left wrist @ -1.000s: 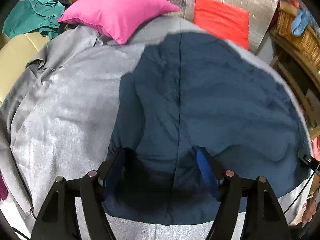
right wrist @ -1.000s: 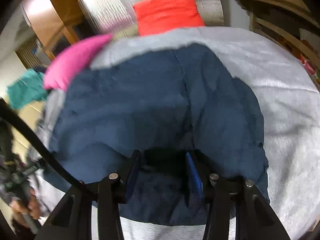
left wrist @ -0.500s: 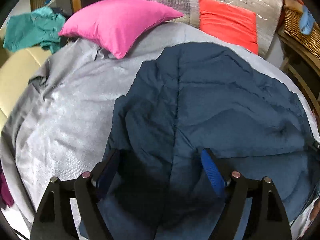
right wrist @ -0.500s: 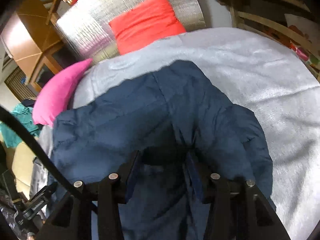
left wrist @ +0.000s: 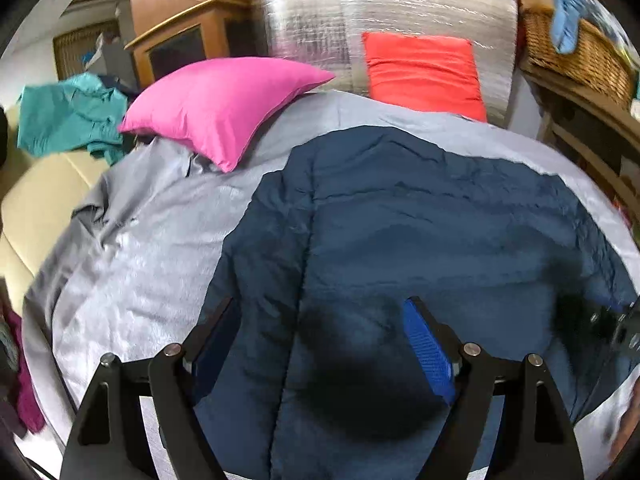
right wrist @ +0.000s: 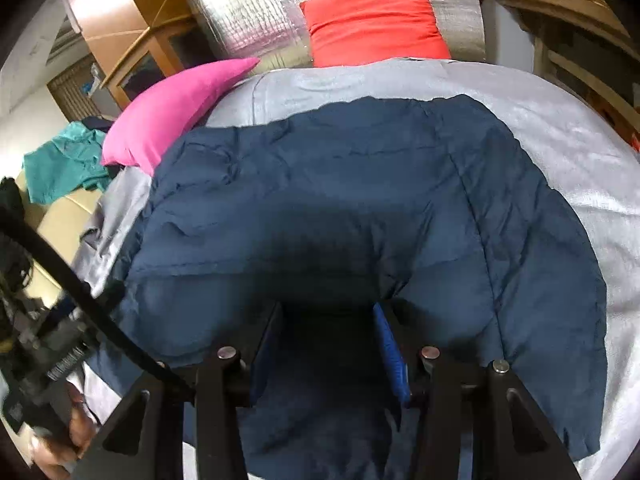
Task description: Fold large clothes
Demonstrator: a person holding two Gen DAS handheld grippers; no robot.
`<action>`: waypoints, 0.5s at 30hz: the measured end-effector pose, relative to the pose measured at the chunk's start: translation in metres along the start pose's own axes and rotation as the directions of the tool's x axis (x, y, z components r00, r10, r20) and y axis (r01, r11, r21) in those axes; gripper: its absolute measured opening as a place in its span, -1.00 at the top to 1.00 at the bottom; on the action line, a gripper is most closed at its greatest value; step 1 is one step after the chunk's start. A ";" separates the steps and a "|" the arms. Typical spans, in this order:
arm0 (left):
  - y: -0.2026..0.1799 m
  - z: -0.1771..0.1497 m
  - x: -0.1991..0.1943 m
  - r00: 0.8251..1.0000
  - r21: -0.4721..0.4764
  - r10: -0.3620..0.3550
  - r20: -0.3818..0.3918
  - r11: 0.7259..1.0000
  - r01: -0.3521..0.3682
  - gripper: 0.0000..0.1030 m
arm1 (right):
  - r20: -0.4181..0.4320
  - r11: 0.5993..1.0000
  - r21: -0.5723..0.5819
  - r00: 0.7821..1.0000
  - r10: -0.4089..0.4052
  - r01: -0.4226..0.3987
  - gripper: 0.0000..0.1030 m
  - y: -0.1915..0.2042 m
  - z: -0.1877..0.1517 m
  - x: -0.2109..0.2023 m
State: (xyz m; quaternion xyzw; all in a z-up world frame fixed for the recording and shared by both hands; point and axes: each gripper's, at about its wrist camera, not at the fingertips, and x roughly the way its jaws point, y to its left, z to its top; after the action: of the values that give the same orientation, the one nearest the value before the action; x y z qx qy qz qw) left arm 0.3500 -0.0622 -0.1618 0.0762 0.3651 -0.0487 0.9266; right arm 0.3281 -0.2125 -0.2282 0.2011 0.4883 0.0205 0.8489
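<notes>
A large navy blue padded garment point(left wrist: 400, 220) lies spread on a grey bed cover point(left wrist: 132, 264); it also shows in the right wrist view point(right wrist: 360, 184). My left gripper point(left wrist: 320, 332) hovers over its near left part with its jaws wide apart and nothing between them. My right gripper point(right wrist: 328, 332) is over the near edge with a raised fold of the navy fabric between its blue-padded fingers point(right wrist: 390, 348). The jaws stand narrowly apart around the fabric. The left hand-held gripper shows at the left edge of the right wrist view point(right wrist: 44, 344).
A pink pillow point(left wrist: 224, 104) and a red pillow point(left wrist: 420, 72) lie at the head of the bed before a silver foil panel point(left wrist: 360, 12). A teal garment point(left wrist: 68, 116) lies on a cream seat at left. A wicker basket point(left wrist: 576, 52) sits on wooden shelves at right.
Both grippers have risen and drawn back toward the near edge, so more of the room shows. The right gripper has lifted a fold of the navy garment.
</notes>
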 end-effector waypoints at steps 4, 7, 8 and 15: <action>-0.002 0.001 0.000 1.000 0.009 0.009 0.008 1.000 -0.009 -0.62 | 0.090 1.000 -0.002 0.996 0.016 -0.016 0.01 0.003 0.008 -0.017; -0.003 0.002 -0.002 1.000 -0.001 0.011 0.015 1.000 -0.011 -0.62 | 0.084 1.000 0.028 0.996 -0.017 0.015 0.01 -0.002 0.011 -0.016; -0.004 0.002 -0.002 1.000 0.000 0.013 0.015 1.000 -0.013 -0.62 | 0.043 0.998 0.050 0.999 -0.029 0.027 0.01 -0.008 0.013 -0.006; -0.009 0.000 0.004 1.000 0.025 0.027 0.003 0.999 -0.027 -0.62 | 0.018 0.996 0.089 1.000 -0.007 0.005 0.03 -0.012 0.012 -0.009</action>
State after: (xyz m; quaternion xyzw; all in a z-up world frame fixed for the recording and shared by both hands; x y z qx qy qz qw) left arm 0.3514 -0.0714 -0.1656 0.0924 0.3623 -0.0408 0.9266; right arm 0.3317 -0.2299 -0.2199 0.2373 0.4816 -0.0057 0.8436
